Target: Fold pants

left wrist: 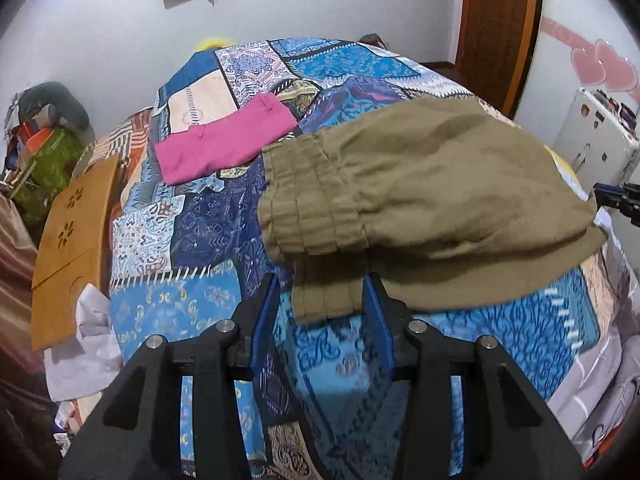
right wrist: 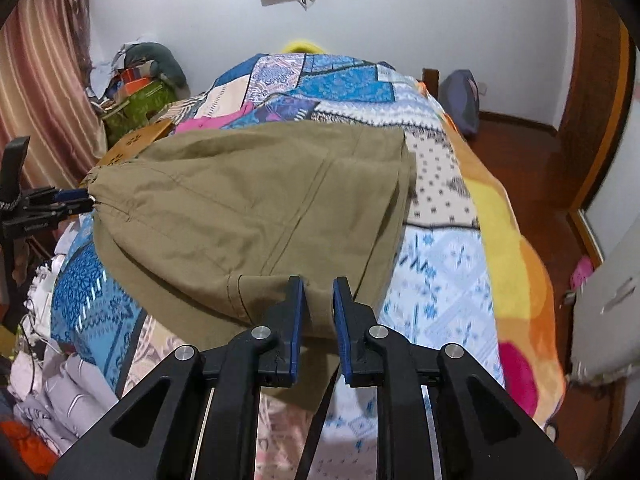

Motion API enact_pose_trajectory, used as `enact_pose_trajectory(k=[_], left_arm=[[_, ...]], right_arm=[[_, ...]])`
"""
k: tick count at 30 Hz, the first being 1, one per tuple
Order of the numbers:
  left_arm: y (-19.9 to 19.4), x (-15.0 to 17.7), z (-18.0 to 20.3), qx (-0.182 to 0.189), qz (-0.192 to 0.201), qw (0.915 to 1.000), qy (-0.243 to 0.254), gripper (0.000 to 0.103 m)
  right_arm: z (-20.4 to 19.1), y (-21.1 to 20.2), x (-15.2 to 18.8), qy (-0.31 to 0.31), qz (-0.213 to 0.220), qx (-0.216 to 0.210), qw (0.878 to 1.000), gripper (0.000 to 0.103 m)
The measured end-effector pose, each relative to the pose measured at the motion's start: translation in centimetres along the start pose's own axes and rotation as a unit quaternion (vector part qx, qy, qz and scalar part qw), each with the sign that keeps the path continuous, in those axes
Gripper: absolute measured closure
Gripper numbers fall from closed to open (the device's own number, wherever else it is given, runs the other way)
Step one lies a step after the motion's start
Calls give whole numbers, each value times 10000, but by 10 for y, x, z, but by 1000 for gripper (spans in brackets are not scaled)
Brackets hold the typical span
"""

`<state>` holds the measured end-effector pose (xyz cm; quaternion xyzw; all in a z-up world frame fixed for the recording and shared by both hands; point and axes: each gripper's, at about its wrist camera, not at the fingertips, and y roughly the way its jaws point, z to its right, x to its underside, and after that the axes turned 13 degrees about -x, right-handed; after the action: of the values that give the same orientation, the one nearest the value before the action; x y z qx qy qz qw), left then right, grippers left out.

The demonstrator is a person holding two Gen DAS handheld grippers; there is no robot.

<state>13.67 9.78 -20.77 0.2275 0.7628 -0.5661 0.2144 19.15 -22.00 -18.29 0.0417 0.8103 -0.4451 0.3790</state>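
Observation:
Olive-khaki pants (left wrist: 432, 184) lie folded over on the patterned bedspread (left wrist: 208, 232), elastic waistband toward the left. My left gripper (left wrist: 320, 292) is open, its blue-padded fingers either side of the lower waistband corner, not clamped. In the right wrist view the pants (right wrist: 248, 208) fill the middle. My right gripper (right wrist: 318, 286) is open by a narrow gap, with the pants' near edge between the fingers. The left gripper also shows at the waistband in the right wrist view (right wrist: 76, 200), and the right gripper at the far right of the left wrist view (left wrist: 618, 200).
A folded pink garment (left wrist: 224, 140) lies on the bed beyond the pants. A wooden board (left wrist: 76, 232) leans at the bed's left side beside clutter and a green bag (left wrist: 52, 168). An orange-yellow blanket (right wrist: 508, 240) hangs over the right side above the wooden floor (right wrist: 532, 152).

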Motion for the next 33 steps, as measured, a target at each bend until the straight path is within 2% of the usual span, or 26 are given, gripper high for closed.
enact_pose_trajectory(k=[7,9,11,13,14,17,20,22,24,28,33], left_arm=[[-36,-8,9,-20,500,9982,327,59],[-43,-16,19,-9,654,9963,549,58],[-46,-22,32,-17,745,9937,838,49],[-45,-25,43,-100,808,9909,1071,32],[-43,-26,52,-121,841,9882,1275,30],[-33,-24,68,-80,786,9822,1703,30],[-16,-23,79,-207,618,9781,1976,30],[-5,-24,81,-208,422,9790,1982,30],[3,-26,80,-86,243,9826,1838,30],[3,-28,80,117,190,9867,1610,30],[1,-30,96,191,260,9860,1638,30]], right_arm=[[-16,-18,5,-197,-89,278,9994,74],[-24,-25,1,-312,17,290,9991,63],[-31,-30,-4,-406,164,230,9988,56],[-39,-29,-6,-534,239,181,9981,49],[-41,-24,-6,-585,230,169,9979,46],[-42,-3,1,-525,-15,17,9986,46],[-42,21,15,-485,-325,-133,9982,46],[-43,36,24,-548,-557,-104,9969,46],[-38,41,29,-556,-525,-160,9969,45],[-16,40,22,-321,-520,-265,9978,45],[2,45,12,-363,-606,20,9975,45]])
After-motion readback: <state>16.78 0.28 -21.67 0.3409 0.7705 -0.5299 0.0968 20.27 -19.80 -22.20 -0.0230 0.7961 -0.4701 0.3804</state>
